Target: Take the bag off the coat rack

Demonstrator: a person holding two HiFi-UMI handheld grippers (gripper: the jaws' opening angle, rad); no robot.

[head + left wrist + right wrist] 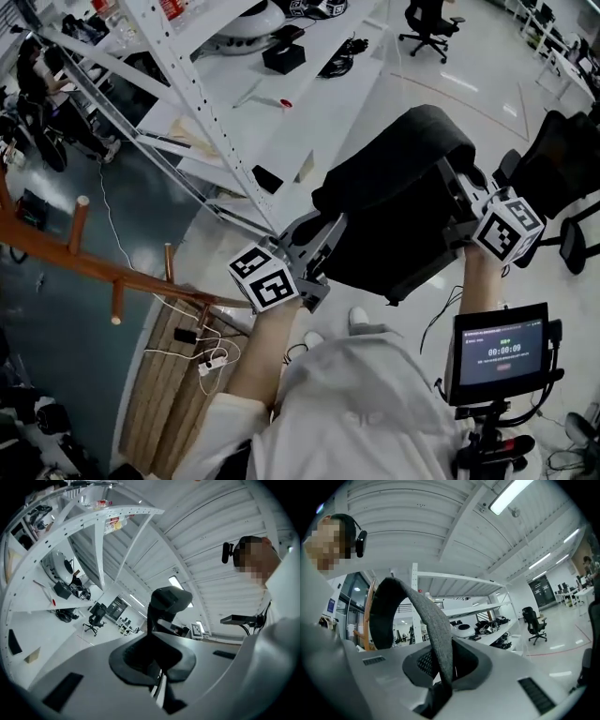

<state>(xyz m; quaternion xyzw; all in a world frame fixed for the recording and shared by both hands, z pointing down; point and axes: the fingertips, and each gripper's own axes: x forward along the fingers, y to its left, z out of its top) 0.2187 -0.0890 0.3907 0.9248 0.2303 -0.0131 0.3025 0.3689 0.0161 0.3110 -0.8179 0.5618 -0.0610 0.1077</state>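
A dark grey bag point(403, 197) hangs in the air between my two grippers, well clear of the brown wooden coat rack point(94, 267) at the left. My left gripper point(323, 242) grips the bag's lower left edge; in the left gripper view its jaws point(157, 670) are shut on a dark strip of the bag point(154, 623). At the bag's right side, my right gripper point(455, 192) holds it too. The right gripper view shows the jaws point(443, 674) shut on a grey fabric strap point(431, 616) that loops up and over to the left. Behind the strap stands the coat rack point(370, 616).
White metal shelving point(187, 94) slants across the upper left, with a white table of dark items behind it. Office chairs stand at the top point(427, 23) and the right point(562, 159). A small screen on a stand point(502, 352) is at the lower right. Cables and a power strip point(211, 361) lie by the rack's foot.
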